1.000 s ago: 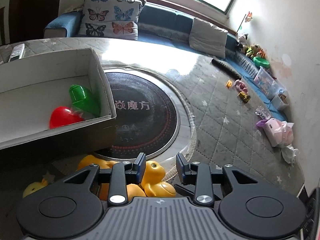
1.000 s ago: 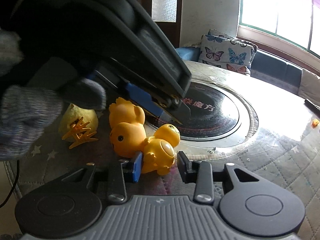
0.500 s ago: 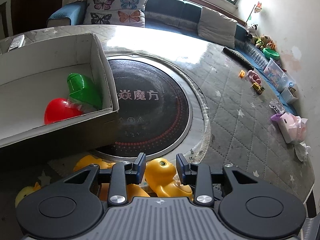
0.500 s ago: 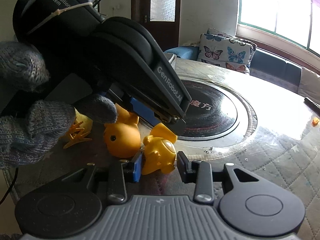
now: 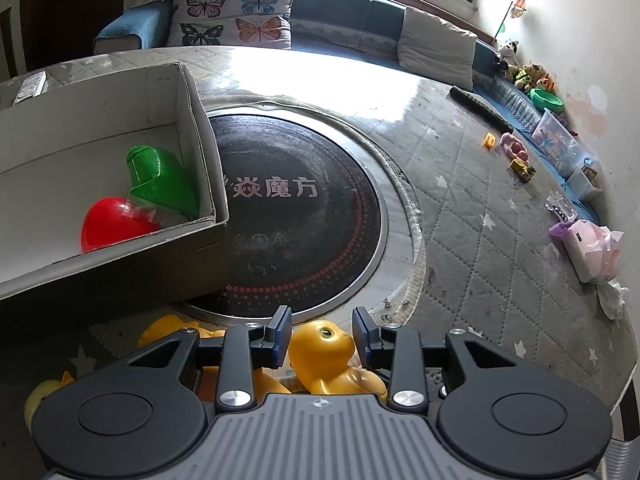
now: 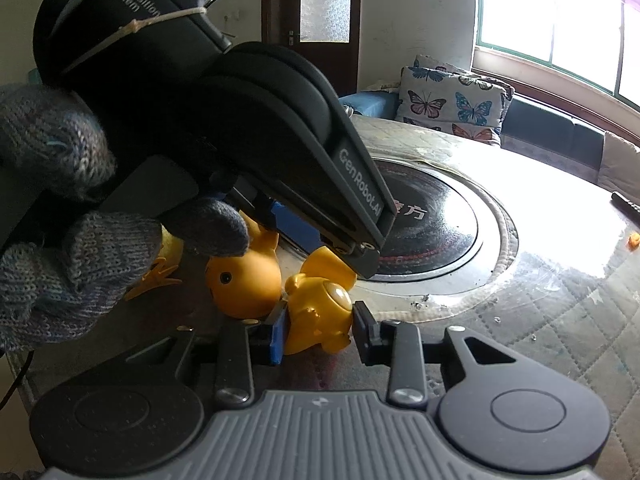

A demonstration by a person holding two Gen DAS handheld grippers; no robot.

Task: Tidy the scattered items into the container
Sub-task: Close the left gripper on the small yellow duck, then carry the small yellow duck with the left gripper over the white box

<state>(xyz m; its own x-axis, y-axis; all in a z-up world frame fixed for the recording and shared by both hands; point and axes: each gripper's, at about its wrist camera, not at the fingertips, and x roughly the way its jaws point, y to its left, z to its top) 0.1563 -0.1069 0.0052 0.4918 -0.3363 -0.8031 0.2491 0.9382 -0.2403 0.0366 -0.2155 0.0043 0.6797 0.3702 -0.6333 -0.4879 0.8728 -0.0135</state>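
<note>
A cardboard box (image 5: 200,128) stands at the left and holds a green toy (image 5: 160,180) and a red toy (image 5: 108,224). An orange duck toy (image 5: 328,352) lies on the table between the fingers of my open left gripper (image 5: 322,330). The same toy (image 6: 320,316) sits between the fingers of my right gripper (image 6: 318,334), whose pads touch or nearly touch it. A second orange duck (image 6: 244,284) lies just left of it. A yellow toy (image 5: 44,396) lies further left. The left gripper's body (image 6: 224,128) hangs over the ducks in the right wrist view.
A round black cooktop (image 5: 296,216) is set in the table's middle. Small toys (image 5: 516,156) and a pink box (image 5: 588,248) lie near the right table edge. A sofa with butterfly cushions (image 5: 236,12) stands behind the table.
Both grippers have moved closer around the orange duck toy. It has turned a little, and the right gripper's fingers have come in against it.
</note>
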